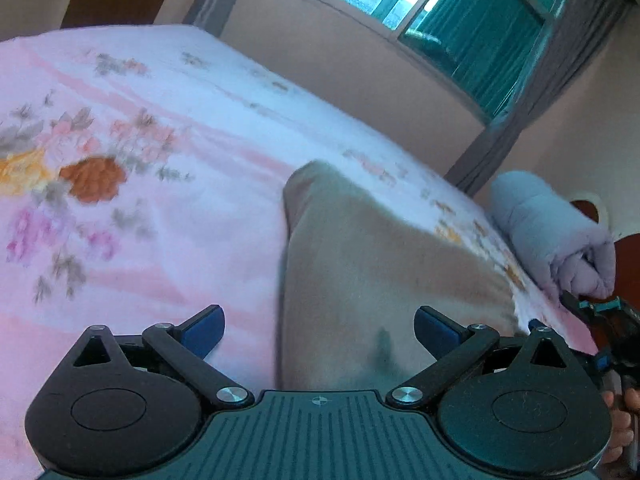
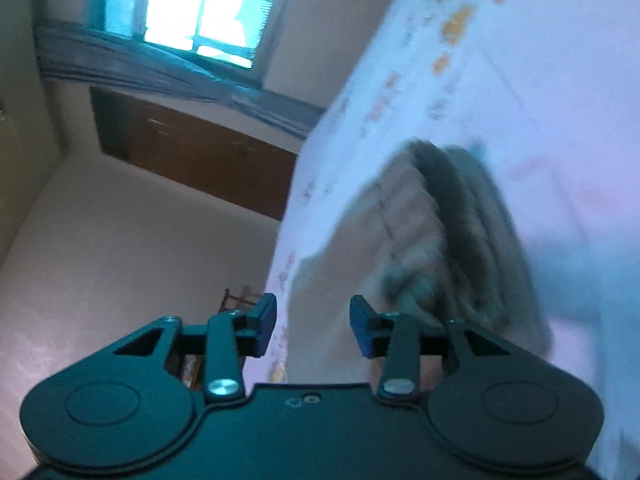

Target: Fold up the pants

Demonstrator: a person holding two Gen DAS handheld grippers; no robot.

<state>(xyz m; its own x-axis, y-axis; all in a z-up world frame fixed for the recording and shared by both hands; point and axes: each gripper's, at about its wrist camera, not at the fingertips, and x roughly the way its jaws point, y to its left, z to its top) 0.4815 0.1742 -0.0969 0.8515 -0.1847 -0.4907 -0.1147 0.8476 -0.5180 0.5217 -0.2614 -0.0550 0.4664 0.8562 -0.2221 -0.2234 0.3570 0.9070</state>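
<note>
Your left gripper [image 1: 319, 330] is spread wide with nothing between its blue pads, hovering just above the near end of the tan pants [image 1: 360, 272]. Your right gripper [image 2: 313, 326] is also released, its gap narrower, and it grasps nothing either; its camera is rolled hard over and blurred, so you get little depth cue from it.

The pants lie on the bed [image 1: 168, 216], on the pink floral cover, near its right edge. In the right wrist view they look bunched into several stacked layers, with a darker band that may be the waistband, though the blur leaves that unsure.

The main risk is a shallow pinch: if you close on the top layer alone, the stack peels apart and the fold comes out skewed. Go too deep and you catch the floral cover with the cloth, dragging it along. Because the pants sit close to the bed's edge, a pull toward that side could slide them off.

Farther out, a rolled grey blanket [image 1: 556, 236] lies beyond that edge, well apart from the pants; a wide sweep could snag it.
</note>
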